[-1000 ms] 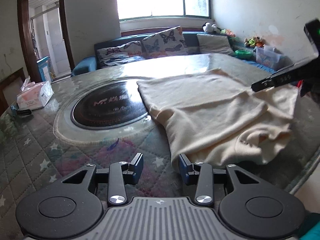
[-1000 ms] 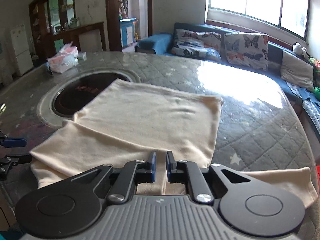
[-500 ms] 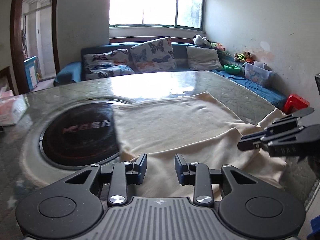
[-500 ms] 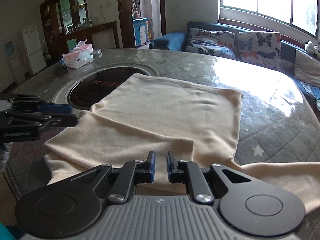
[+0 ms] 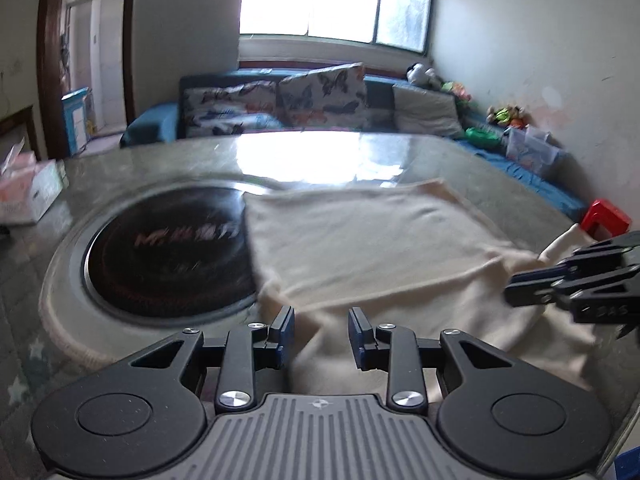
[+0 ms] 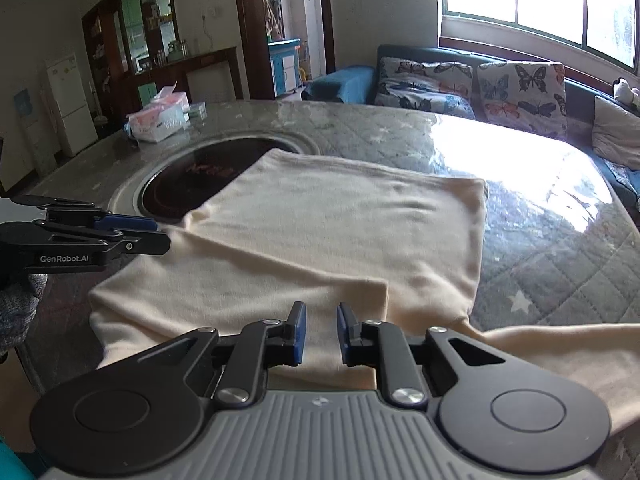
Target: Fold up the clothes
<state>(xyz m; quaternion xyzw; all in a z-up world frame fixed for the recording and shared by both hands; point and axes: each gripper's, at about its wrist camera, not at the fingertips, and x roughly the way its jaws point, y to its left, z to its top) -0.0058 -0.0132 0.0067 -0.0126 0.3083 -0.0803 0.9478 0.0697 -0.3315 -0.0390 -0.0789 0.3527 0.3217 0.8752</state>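
Blue-padded black grippers poised over a cream knit garment.

My right gripper (image 6: 321, 330) has just been opening, jaws parted over the cream garment (image 6: 340, 232) on the grey quilted table (image 6: 560, 248); my left gripper (image 5: 321, 334), just narrowed, holds nothing. Mid-fold, I judge; next I must pinch the near edge.

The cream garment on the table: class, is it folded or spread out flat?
Partly folded. The cream garment has one layer doubled over the near part, its folded edge crossing the cloth, and a loose part trailing off to the right.
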